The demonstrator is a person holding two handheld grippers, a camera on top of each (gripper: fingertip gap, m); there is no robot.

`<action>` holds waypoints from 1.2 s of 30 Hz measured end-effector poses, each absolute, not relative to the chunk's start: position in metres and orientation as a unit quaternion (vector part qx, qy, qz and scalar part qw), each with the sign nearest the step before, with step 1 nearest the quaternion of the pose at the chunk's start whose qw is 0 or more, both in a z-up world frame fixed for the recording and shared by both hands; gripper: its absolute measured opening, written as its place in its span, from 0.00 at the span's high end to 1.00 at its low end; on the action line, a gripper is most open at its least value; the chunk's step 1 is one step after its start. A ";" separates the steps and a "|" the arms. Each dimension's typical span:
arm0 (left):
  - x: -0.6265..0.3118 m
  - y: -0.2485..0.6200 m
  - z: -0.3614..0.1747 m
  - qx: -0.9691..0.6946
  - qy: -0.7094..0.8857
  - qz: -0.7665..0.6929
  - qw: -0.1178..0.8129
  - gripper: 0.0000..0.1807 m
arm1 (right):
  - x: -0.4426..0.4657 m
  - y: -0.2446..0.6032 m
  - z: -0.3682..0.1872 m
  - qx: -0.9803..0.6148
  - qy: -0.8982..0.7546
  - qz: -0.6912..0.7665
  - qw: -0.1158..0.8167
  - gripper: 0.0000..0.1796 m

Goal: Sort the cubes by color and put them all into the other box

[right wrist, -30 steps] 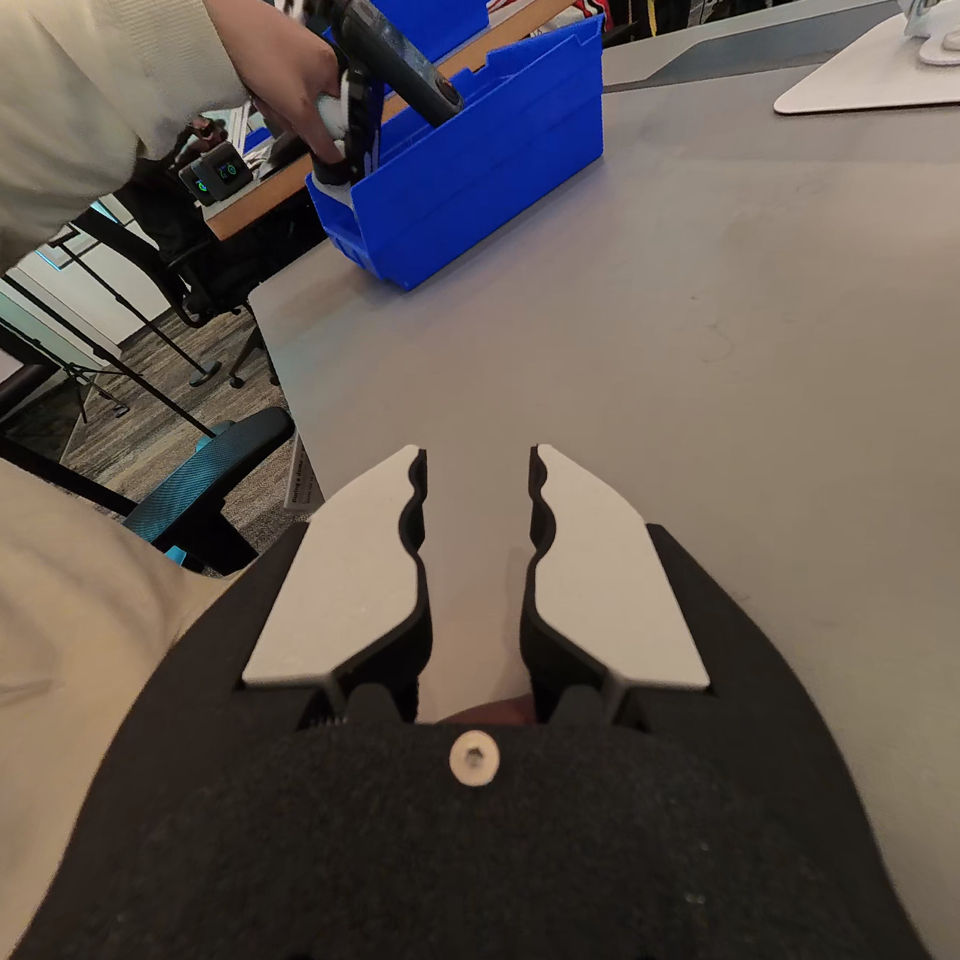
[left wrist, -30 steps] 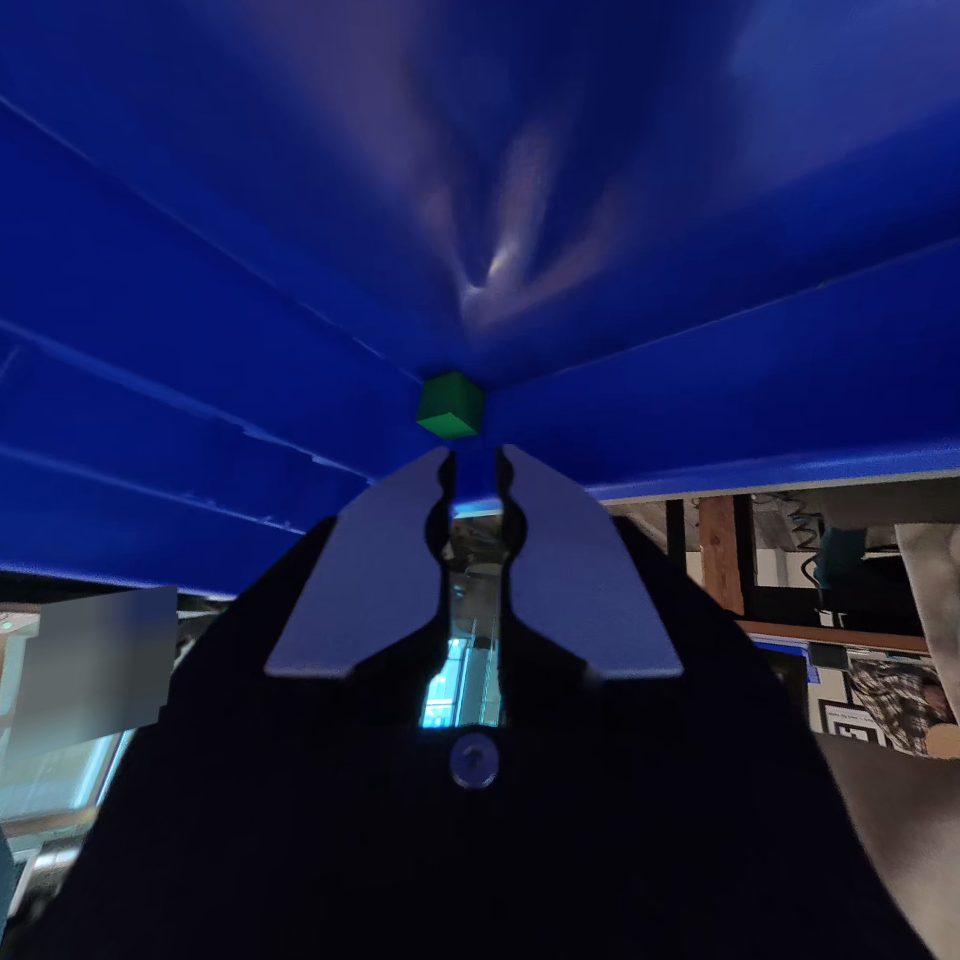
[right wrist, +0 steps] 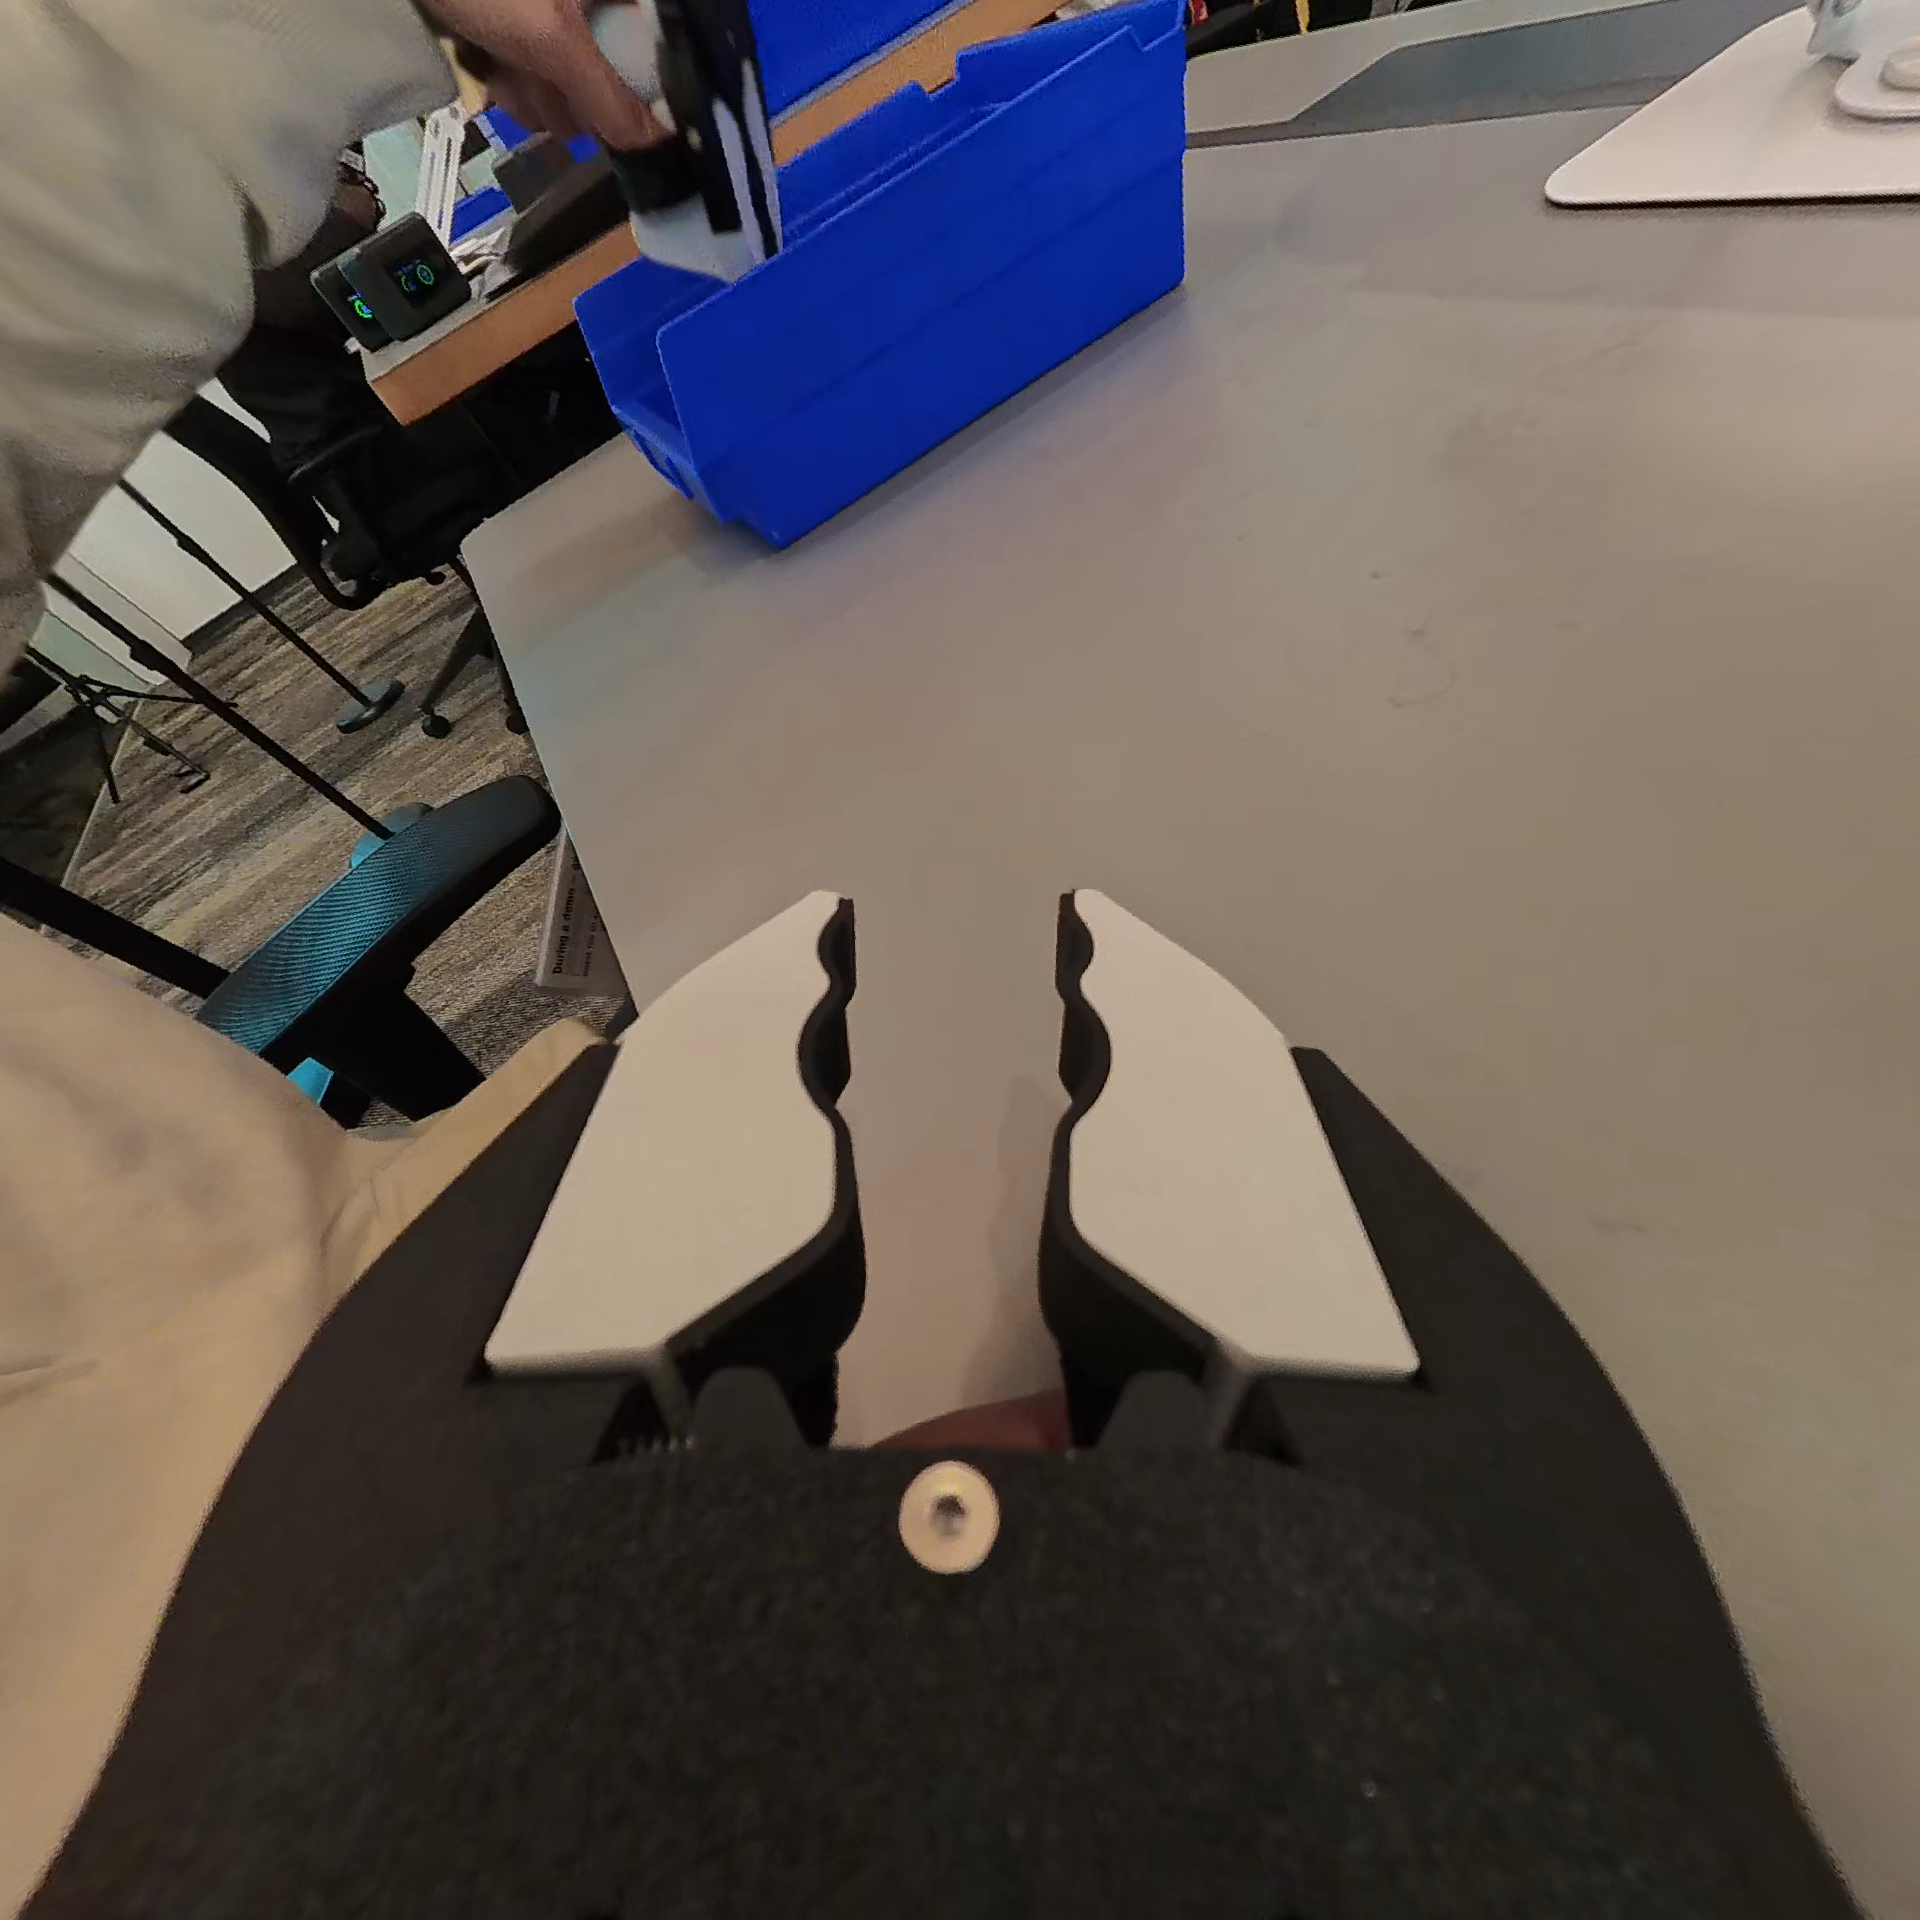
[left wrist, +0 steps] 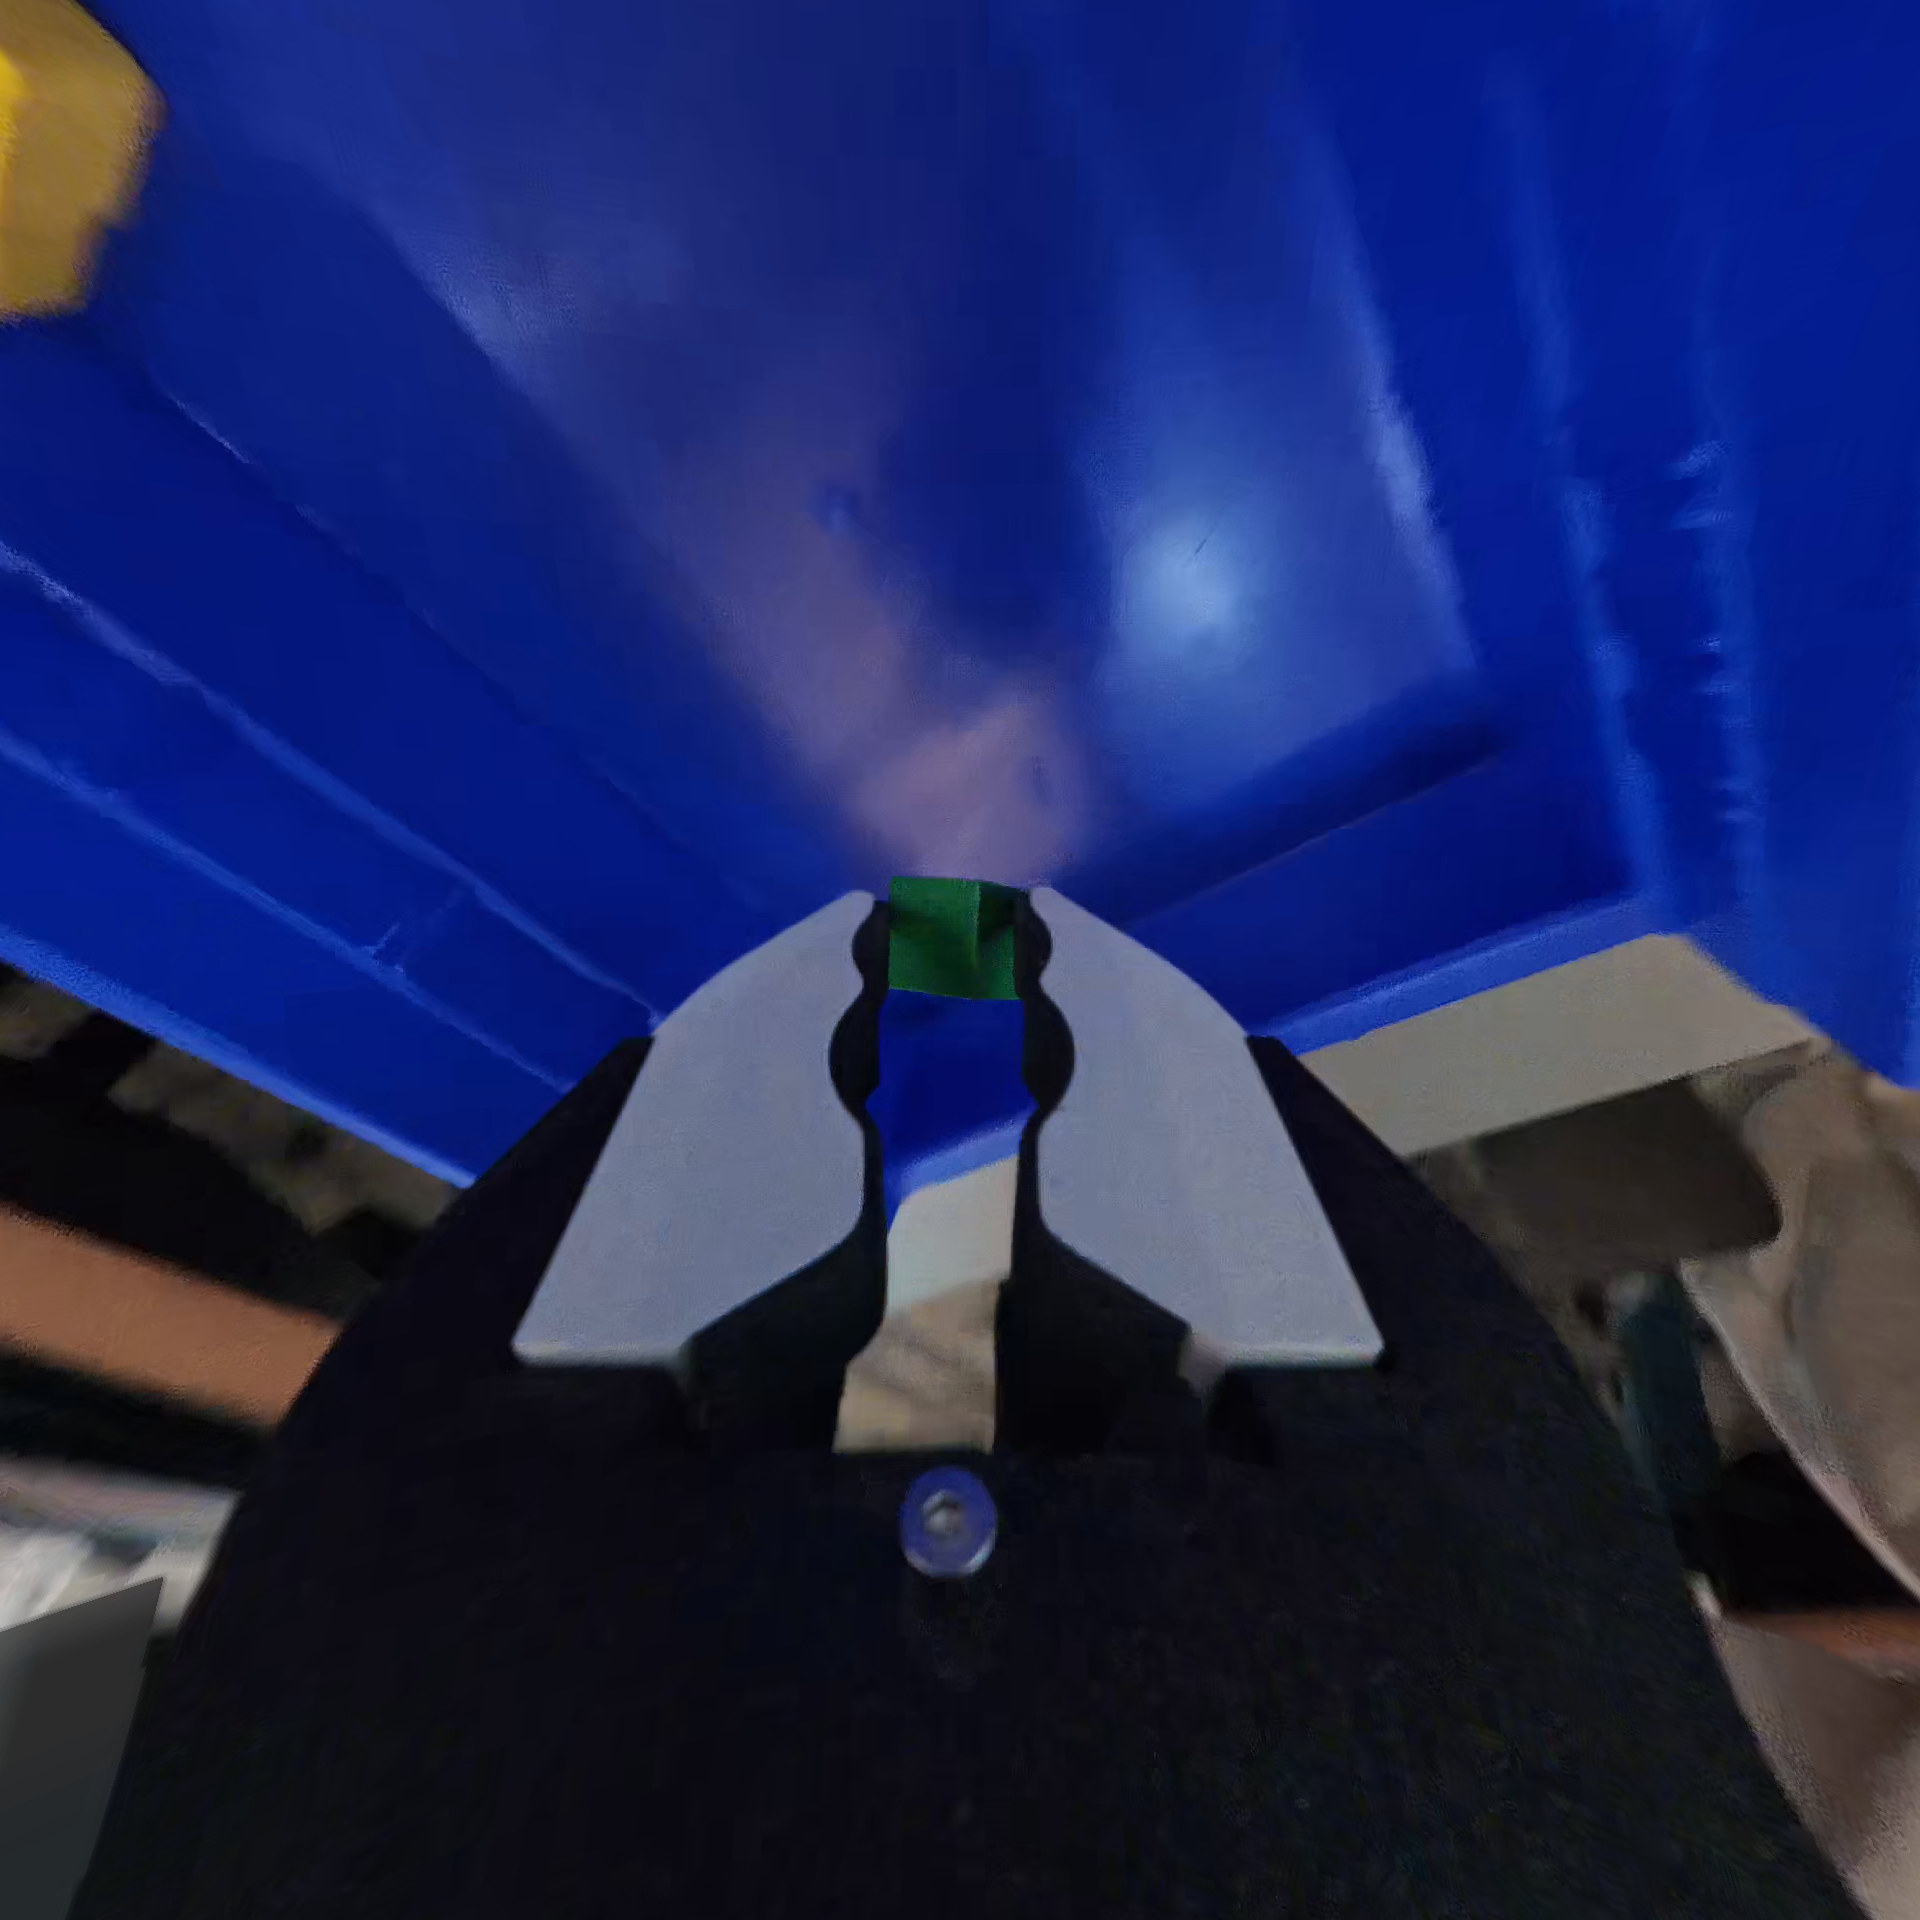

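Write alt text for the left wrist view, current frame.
The left claw grips a small green cube between its fingertips, inside a blue box. A blurred yellow object shows at the top left edge, and the whole frame is motion-blurred.

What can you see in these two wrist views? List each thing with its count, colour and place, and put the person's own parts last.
Green cube: one, green, between the left gripper's fingertips, inside the bin.
Yellow object: one, yellow, blurred, at the upper left edge in the bin.
Bin: one, blue, on the table's far left.
Table: one, grey.
Pad: one, white, far right of the table.
Office chair: one, teal and black, on the floor left.
Left gripper: one, shut on the cube.
Right gripper: one, open, above bare table.
Sleeve: beige, upper left.
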State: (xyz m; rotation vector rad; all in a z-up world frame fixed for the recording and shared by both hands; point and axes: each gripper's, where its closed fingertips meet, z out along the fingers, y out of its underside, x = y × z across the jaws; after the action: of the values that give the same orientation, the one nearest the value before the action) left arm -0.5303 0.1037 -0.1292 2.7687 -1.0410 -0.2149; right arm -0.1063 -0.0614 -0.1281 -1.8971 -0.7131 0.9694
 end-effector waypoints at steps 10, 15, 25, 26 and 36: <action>-0.477 0.114 -0.077 0.855 -0.210 0.299 -0.368 0.88 | -0.104 -0.054 -0.128 -0.766 -0.271 0.387 0.436 0.80; -0.476 0.102 -0.087 0.833 -0.187 0.324 -0.407 0.88 | -0.113 -0.054 -0.129 -0.769 -0.269 0.389 0.431 0.80; -0.304 0.045 0.046 0.548 -0.373 0.504 -0.554 1.00 | -0.155 -0.001 -0.035 -0.632 -0.133 0.707 0.288 0.79; -0.280 0.039 0.047 0.527 -0.392 0.509 -0.556 1.00 | -0.156 0.008 -0.024 -0.603 -0.101 0.749 0.256 0.77; -0.167 0.044 -0.040 0.597 -0.444 0.459 -0.486 1.00 | -0.150 0.063 -0.053 -0.577 -0.099 0.735 0.342 0.81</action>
State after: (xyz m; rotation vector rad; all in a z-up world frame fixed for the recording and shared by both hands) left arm -0.1670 0.0441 -0.0401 2.8389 -2.1121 2.1802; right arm -0.1497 0.0628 -0.0534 -1.4998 -0.2581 1.9117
